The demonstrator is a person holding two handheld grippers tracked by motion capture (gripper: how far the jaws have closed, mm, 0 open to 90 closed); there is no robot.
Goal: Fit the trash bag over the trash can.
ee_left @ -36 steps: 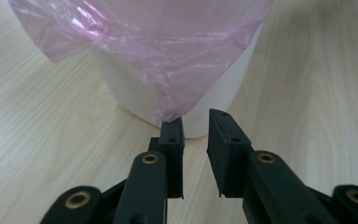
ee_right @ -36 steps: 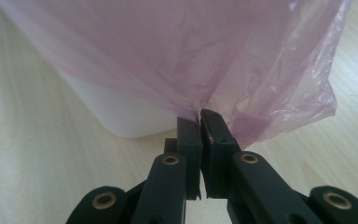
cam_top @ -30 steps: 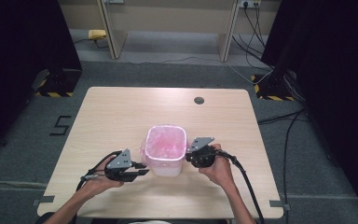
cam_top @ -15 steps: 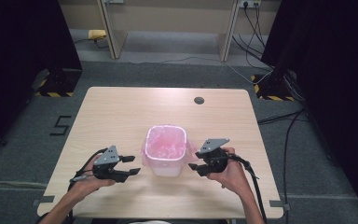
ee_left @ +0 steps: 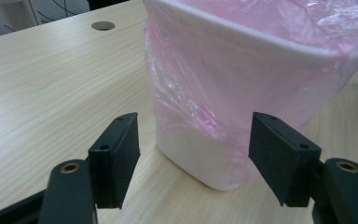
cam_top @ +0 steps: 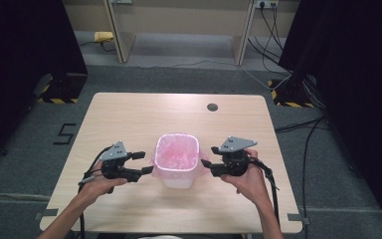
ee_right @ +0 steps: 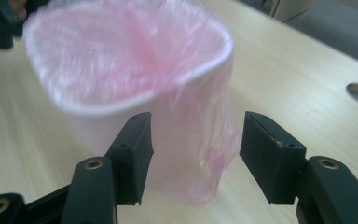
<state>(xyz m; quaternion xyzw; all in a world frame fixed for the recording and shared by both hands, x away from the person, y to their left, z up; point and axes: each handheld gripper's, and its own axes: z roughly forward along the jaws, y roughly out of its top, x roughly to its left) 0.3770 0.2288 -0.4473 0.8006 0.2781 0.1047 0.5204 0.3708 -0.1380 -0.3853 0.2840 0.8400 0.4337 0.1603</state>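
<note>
My left gripper point(cam_top: 140, 163) and right gripper point(cam_top: 208, 166) both have their jaws spread with nothing between them, one on each side of the small white bin point(cam_top: 176, 172) that stands upright near the middle of the table point(cam_top: 129, 114). The bin sits between the two, each gripper pointing inward at it, about equally near, so I judge either hand could reach it first. Its pink bag liner point(ee_left: 223, 84) is folded over the rim and hangs loose down the outside walls; through the left gripper view I see the jaws just short of that draped skirt, not touching. The right gripper view is blurred, but the liner's lower edge point(ee_right: 200, 186) hangs ahead of the open jaws. Nothing else stands on the table except a cable hole point(cam_top: 212, 107) well beyond the bin, so the way in looks free
</note>
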